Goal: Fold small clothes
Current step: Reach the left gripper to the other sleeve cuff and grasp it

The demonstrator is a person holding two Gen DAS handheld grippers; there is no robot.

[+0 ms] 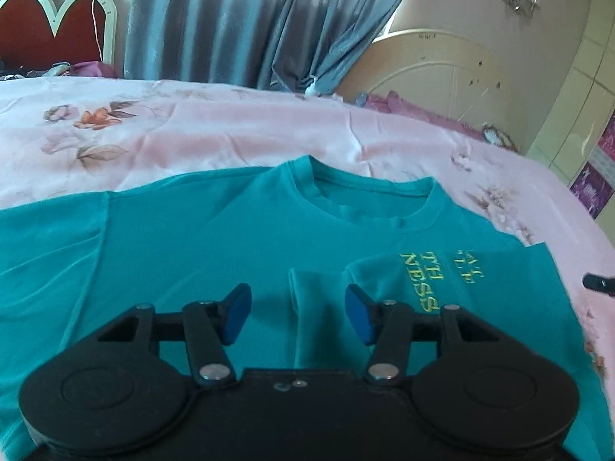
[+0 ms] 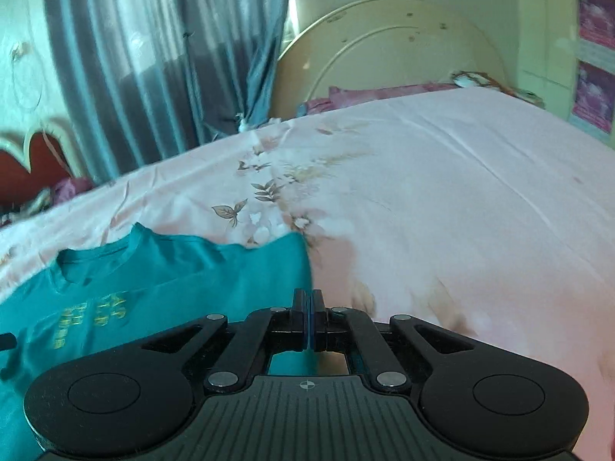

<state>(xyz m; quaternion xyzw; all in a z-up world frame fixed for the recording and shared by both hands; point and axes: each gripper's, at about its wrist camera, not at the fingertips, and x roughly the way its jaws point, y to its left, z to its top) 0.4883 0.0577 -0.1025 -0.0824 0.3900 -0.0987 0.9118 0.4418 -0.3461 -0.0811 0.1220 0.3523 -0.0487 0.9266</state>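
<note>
Shirt: teal shirt (image 1: 192,253) lies flat on the pink bed (image 1: 192,130), neck at 12 o'clock, right side folded inward.
Left tool (image 1: 298,317): jaws apart above the shirt, gripping nothing.
Right tool (image 2: 309,317): jaws together, at the shirt's right edge; whether cloth is pinched, cannot tell.
Risk: thin fabric may slip, undoing the fold.
Containers: none visible.

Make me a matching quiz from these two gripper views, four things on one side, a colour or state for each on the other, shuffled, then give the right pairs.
Things:
1. T-shirt
2. Bedsheet
3. Left gripper
4. Right gripper

Colour or state:
A. jaws shut, nothing between them
B. teal with yellow lettering, one side folded in
C. pink with a flower print
D. jaws apart above the shirt

Pairs: 1-B, 2-C, 3-D, 4-A
</note>
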